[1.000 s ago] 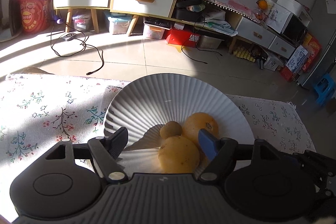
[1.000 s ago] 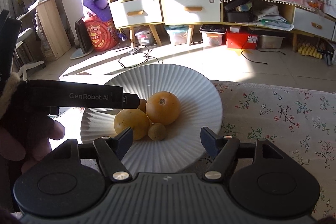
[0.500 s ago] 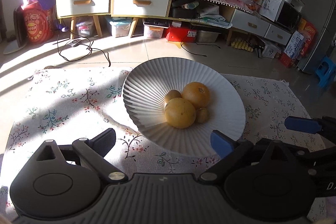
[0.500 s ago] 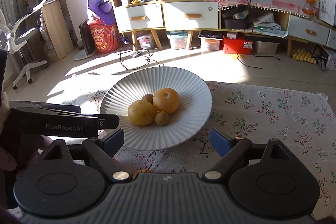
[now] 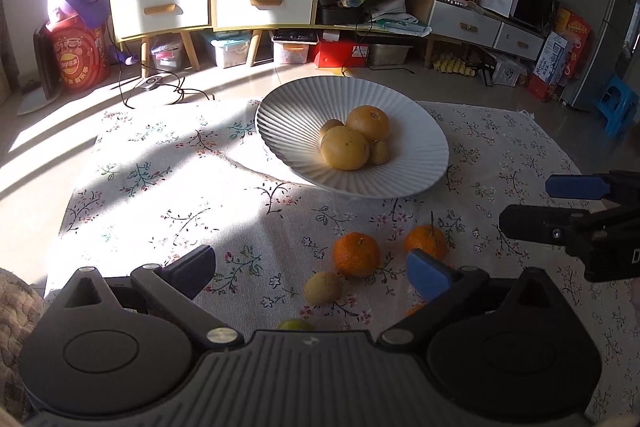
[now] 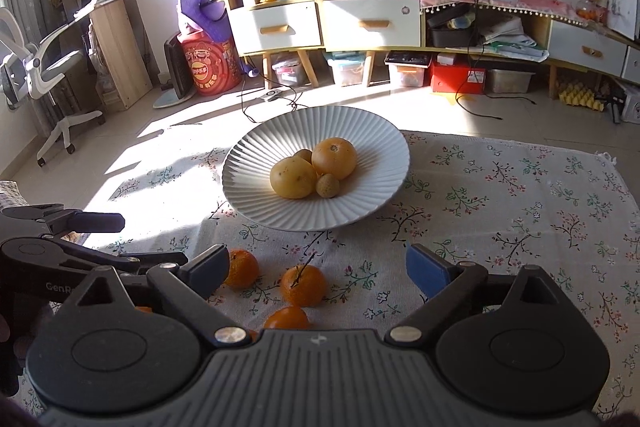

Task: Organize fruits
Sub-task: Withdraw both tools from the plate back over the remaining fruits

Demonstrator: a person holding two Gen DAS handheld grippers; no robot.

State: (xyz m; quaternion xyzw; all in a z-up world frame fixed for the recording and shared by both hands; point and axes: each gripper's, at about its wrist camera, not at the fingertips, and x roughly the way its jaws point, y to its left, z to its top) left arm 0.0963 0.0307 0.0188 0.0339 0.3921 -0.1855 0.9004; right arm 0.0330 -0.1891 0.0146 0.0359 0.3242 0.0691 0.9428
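Orange mandarins (image 5: pixel 355 254) lie on the cloth (image 5: pixel 168 187), near the plate (image 5: pixel 288 119) that holds four fruits. Both grippers, left (image 5: pixel 310 269) and right (image 6: pixel 316 265), hang wide open and empty. I think picking comes next: close gently around one mandarin.

Ribbed plate (image 6: pixel 372 147): glazed ceramic by its look, white, fine radial ridges, soft sheen.
Tablecloth (image 6: pixel 520 195): woven cloth, matt, coarse weave, printed floral sprigs.
Pale yellow fruit (image 6: pixel 293 177): dull, speckled skin.
Orange (image 6: pixel 334 158) on the plate: pitted peel, slight gloss.
2 small brown fruits (image 6: pixel 328 185): rough, matt skin.
Mandarins (image 5: pixel 355 254) on the cloth: bright, dimpled peel, faint shine.
Left gripper (image 5: pixel 311 269): black matt plastic, ribbed housing, 1 blue pad (image 5: pixel 427 275), 2 bright metal pivot pins.
Right gripper (image 6: pixel 318 267): same black matt plastic, blue pad, metal pins.
Cabinet (image 6: pixel 320 23): light wood frame, smooth white drawer fronts.
Floor (image 6: pixel 192 115): glossy tile.
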